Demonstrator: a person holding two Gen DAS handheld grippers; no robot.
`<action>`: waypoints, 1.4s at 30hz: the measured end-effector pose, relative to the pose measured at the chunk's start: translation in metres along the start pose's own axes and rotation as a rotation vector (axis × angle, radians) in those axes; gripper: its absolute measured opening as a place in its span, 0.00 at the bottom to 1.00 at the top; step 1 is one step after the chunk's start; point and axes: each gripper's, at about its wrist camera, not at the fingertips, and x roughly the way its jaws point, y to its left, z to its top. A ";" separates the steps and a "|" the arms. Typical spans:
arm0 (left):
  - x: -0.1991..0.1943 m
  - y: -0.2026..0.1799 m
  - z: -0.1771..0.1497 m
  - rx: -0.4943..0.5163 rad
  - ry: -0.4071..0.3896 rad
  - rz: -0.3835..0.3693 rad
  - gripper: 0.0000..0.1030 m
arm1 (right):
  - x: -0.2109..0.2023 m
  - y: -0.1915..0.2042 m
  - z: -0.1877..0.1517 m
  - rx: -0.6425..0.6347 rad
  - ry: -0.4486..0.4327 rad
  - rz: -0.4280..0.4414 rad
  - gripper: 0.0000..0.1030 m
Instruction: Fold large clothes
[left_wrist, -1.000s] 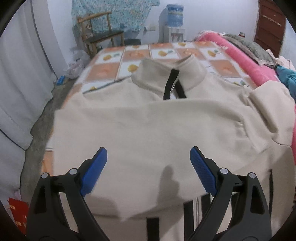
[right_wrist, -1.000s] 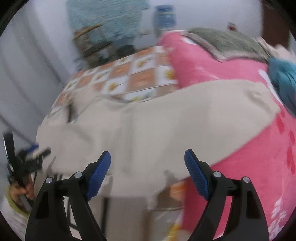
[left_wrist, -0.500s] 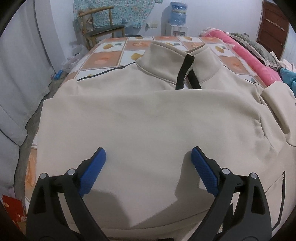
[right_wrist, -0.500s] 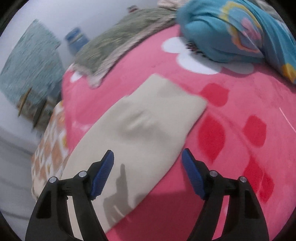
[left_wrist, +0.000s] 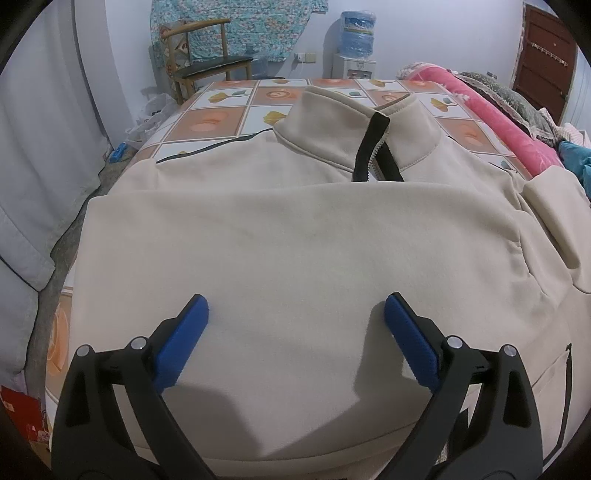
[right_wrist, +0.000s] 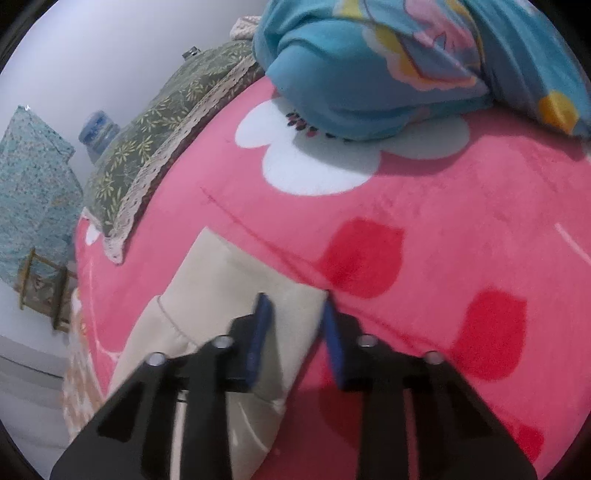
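A large beige zip-collar sweatshirt (left_wrist: 295, 236) lies on the bed, with one sleeve folded across its chest. My left gripper (left_wrist: 295, 321) is open and empty just above that folded sleeve. In the right wrist view the other sleeve's cuff (right_wrist: 229, 280) lies on a pink blanket (right_wrist: 424, 229). My right gripper (right_wrist: 295, 314) has its jaws narrowed around the cuff's end; the frame is blurred and I cannot tell if they pinch the cloth.
The bed has an orange checked sheet (left_wrist: 221, 118). A rolled pink blanket (left_wrist: 509, 129) lies along its right side. A teal patterned quilt (right_wrist: 406, 55) and a green pillow (right_wrist: 155, 147) sit on the pink blanket. A wooden chair (left_wrist: 207, 62) and a water dispenser (left_wrist: 354, 48) stand behind.
My right gripper swung from the sweatshirt body out to the sleeve cuff on the pink blanket, and its jaws narrowed. My left gripper moved forward over the folded sleeve and stayed open.
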 end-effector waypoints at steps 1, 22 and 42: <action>0.000 0.000 0.000 0.000 0.000 0.000 0.90 | -0.003 0.003 0.000 -0.015 -0.009 -0.010 0.11; -0.061 0.046 -0.011 -0.165 0.002 -0.090 0.60 | -0.289 0.208 -0.145 -0.629 -0.253 0.524 0.08; -0.132 0.143 -0.085 -0.244 -0.057 -0.274 0.32 | -0.222 0.373 -0.514 -1.232 0.298 0.714 0.50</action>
